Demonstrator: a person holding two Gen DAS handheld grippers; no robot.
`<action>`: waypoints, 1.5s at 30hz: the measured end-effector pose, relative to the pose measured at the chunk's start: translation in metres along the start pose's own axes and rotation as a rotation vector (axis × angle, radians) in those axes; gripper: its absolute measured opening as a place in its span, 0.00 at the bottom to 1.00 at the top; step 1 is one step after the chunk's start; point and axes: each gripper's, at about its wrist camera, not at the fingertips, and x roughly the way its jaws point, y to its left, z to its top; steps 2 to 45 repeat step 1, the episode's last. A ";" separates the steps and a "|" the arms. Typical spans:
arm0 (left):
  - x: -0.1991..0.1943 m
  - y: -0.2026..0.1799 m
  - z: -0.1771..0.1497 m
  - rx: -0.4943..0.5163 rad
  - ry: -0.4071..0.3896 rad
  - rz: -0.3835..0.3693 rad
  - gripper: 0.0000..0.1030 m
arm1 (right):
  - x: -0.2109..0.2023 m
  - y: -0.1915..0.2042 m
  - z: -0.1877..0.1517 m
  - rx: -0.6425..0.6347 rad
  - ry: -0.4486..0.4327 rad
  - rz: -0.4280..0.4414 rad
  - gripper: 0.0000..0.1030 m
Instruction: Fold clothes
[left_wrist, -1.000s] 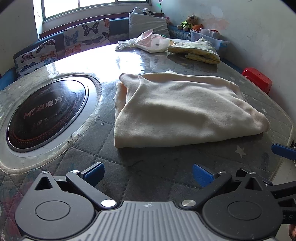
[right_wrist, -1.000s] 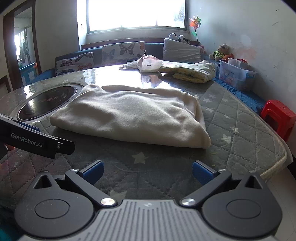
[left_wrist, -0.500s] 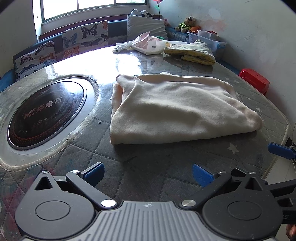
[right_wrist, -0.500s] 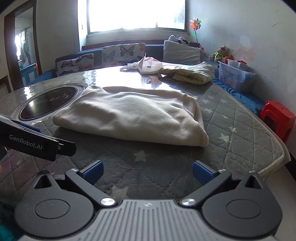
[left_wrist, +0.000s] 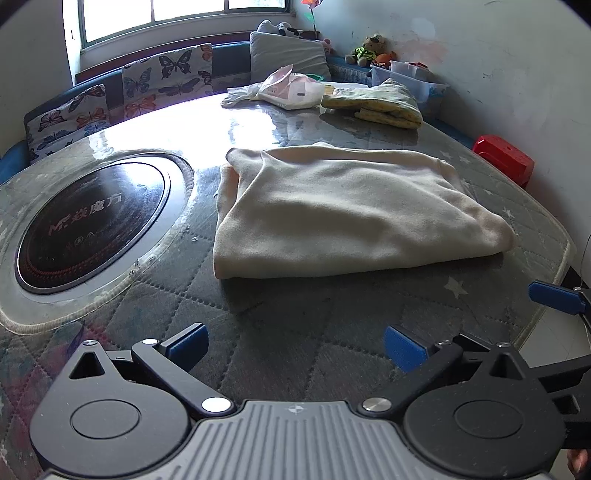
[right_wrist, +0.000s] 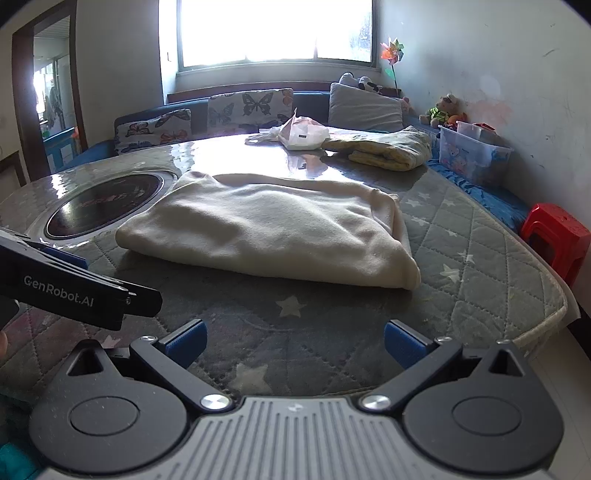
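The cream garment (left_wrist: 351, 210) is seen folded on the quilted table (left_wrist: 295, 332), while both the left gripper (left_wrist: 295, 345) and right gripper (right_wrist: 294, 343) are held apart, empty.

White lettering reading "GenRobot.AI" runs along the black side of the left tool (right_wrist: 79, 291), seen from the right wrist camera. On the dark round cooktop (left_wrist: 88, 225) set into the table (left_wrist: 295, 332), a faded red logo begins with "M" followed by Chinese characters; the smaller marks printed beneath it are too faint to read.
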 end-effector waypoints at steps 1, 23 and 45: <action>0.000 0.000 0.000 0.001 -0.002 -0.001 1.00 | -0.001 0.000 0.000 0.000 -0.001 0.000 1.00; 0.000 0.000 0.000 0.001 -0.002 -0.001 1.00 | -0.001 0.000 0.000 0.000 -0.001 0.000 1.00; 0.000 0.000 0.000 0.001 -0.002 -0.001 1.00 | -0.001 0.000 0.000 0.000 -0.001 0.000 1.00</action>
